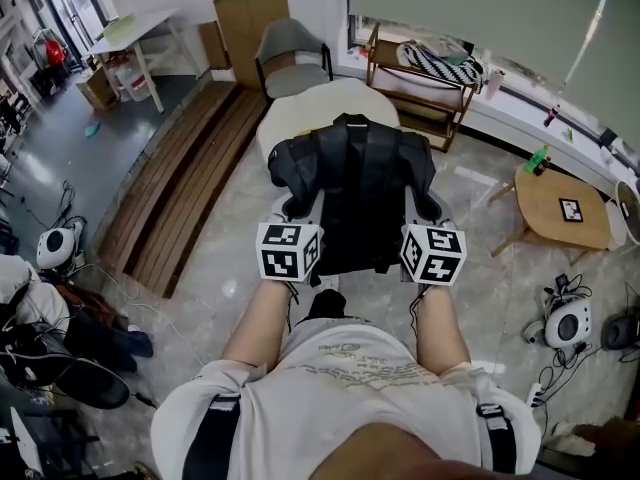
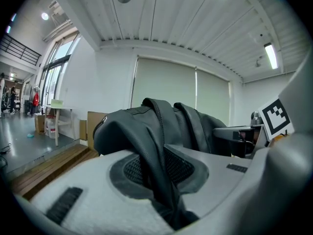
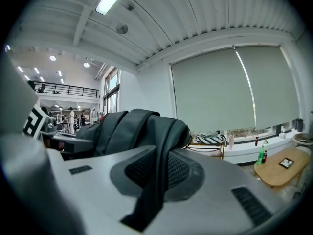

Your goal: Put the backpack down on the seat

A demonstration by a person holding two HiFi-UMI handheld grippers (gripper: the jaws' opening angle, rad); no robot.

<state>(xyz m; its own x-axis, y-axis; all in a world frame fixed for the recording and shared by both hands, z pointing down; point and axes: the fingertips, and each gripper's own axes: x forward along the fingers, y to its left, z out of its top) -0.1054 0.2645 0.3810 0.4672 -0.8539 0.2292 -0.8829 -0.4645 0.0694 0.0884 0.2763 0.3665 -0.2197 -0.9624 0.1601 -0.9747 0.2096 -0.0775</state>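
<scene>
Left tongs: my left tongs point(image 1: 302, 211) point(image 2: 161, 173) are clamped on a black textured shoulder strap point(image 2: 149, 153), which runs down through the narrow gap between the two grey pads.
Right tongs: my right tongs point(image 1: 421, 211) point(image 3: 155, 177) pinch the other black shoulder strap point(image 3: 159, 151) the same way, pads closed on the webbing.
Marker cubes: the left marker cube point(image 1: 290, 251) and the right marker cube point(image 1: 433, 254), both black and white, sit on the tongs close to my wrists.
Backpack: the black padded fabric backpack point(image 1: 355, 173) point(image 2: 142, 126) point(image 3: 129, 126) hangs between both tongs, strap side up, held in the air just ahead of my body.
Seat: the cream rounded upholstered seat point(image 1: 315, 108) lies just beyond the backpack. In the head view the bag's far end overlaps its near edge, and I cannot tell whether they touch.
Far: a grey armchair point(image 1: 292, 53) stands behind the seat.
Left: a long wooden plank platform point(image 1: 190, 183) runs along the floor.
Right: an open wooden rack point(image 1: 420, 93) holds a black-and-white striped cushion point(image 1: 440, 63). Nearer to me is a small round wooden surface point(image 1: 555, 218) with a green bottle point(image 1: 540, 158) at its far left edge.
</scene>
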